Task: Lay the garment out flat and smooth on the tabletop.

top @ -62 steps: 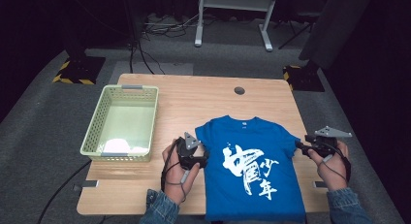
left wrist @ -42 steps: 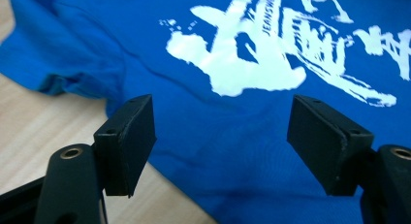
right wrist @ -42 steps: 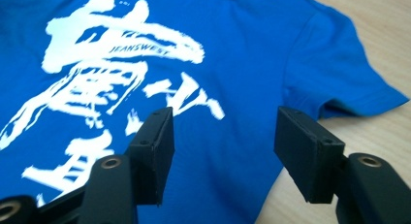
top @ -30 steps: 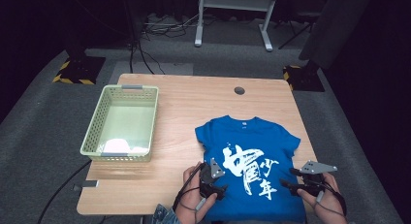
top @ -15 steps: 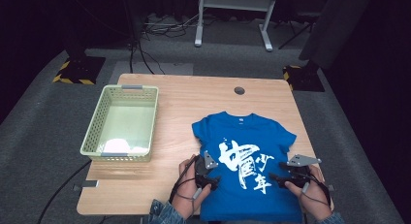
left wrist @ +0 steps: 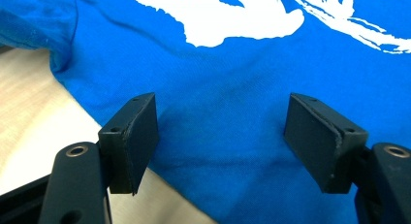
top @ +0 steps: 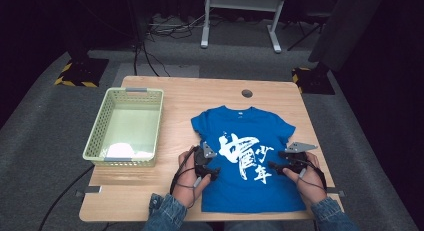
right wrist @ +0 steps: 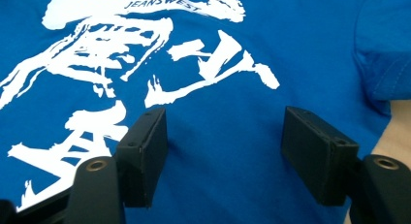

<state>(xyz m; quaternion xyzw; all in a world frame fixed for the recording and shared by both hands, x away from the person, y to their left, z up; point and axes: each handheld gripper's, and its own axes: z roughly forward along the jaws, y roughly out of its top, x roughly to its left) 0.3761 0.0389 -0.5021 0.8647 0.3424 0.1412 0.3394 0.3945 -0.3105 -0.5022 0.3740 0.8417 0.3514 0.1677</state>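
Two handheld grippers rest on a blue cotton T-shirt with white brush lettering [top: 245, 156], which lies flat, front up, at the lower centre-right of the light wooden bench [top: 200, 93] in the high view. The left gripper [top: 206, 166] sits on the shirt's left edge, lower centre of the frame; in its own view the black fingers [left wrist: 135, 136] stand wide apart, pressed down on the fabric with nothing pinched between them. The right gripper [top: 287, 163] sits on the shirt's right side; its fingers [right wrist: 145, 151] have just been opening, are likewise spread wide, and rest on the cloth below the print without gripping it. A pale green plastic basket [top: 95, 141] stands at centre left, well apart from the shirt.
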